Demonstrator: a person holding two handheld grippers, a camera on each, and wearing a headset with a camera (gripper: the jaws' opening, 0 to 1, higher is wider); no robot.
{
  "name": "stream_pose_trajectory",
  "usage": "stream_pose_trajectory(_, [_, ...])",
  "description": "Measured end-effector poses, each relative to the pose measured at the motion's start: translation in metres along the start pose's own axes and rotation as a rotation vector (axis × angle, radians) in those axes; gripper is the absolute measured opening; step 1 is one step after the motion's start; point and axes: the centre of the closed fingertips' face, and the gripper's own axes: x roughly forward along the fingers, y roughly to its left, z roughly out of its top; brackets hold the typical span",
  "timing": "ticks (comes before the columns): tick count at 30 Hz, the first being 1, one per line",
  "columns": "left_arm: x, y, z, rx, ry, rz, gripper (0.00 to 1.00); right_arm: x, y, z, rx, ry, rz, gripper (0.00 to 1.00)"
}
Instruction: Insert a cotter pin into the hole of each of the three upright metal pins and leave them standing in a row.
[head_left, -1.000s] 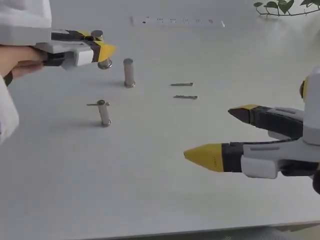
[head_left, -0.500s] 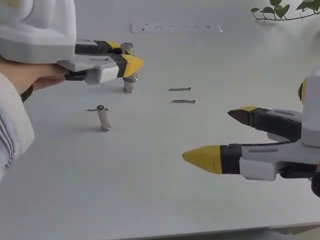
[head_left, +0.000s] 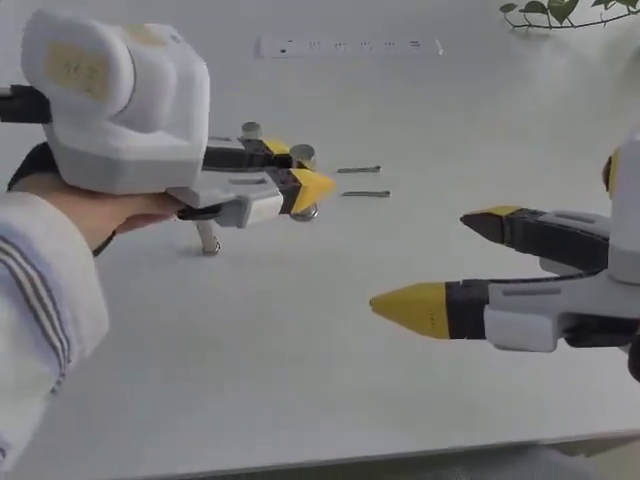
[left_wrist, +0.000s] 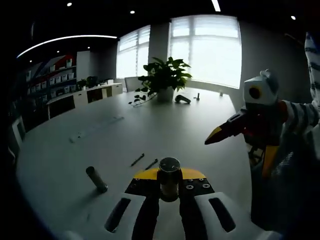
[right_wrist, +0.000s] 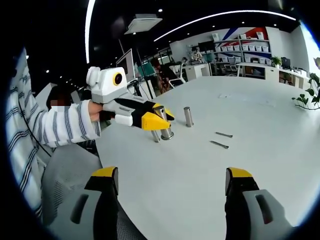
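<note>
Left tongs: held level, clamped on upright pin | Right tongs: level, jaws wide, above counter

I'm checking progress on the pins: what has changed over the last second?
The left gripper, shut on a grey upright metal pin, has carried it rightward over the white table toward the two loose cotter pins. Unchanged: the right gripper hovers open, the cotter pins lie untouched, and the other bare metal pin and the one already holding a cotter pin stand in place.
</note>
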Motion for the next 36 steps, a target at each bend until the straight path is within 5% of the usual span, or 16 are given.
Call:
stream_pose_trajectory(13, [0.015,-0.011,-0.036,-0.076,0.056,0.029,0.1,0.0,-0.01,-0.006,0.018,0.018,-0.028,0.88])
stream_pose_trajectory(31, [0.02,-0.023,-0.063,-0.114,0.093,0.034,0.1,0.004,-0.006,-0.014,0.025,0.033,-0.005,0.88])
stream_pose_trajectory(36, [0.019,-0.025,-0.066,-0.08,0.101,0.03,0.1,0.005,-0.005,-0.014,0.026,0.034,-0.001,0.87])
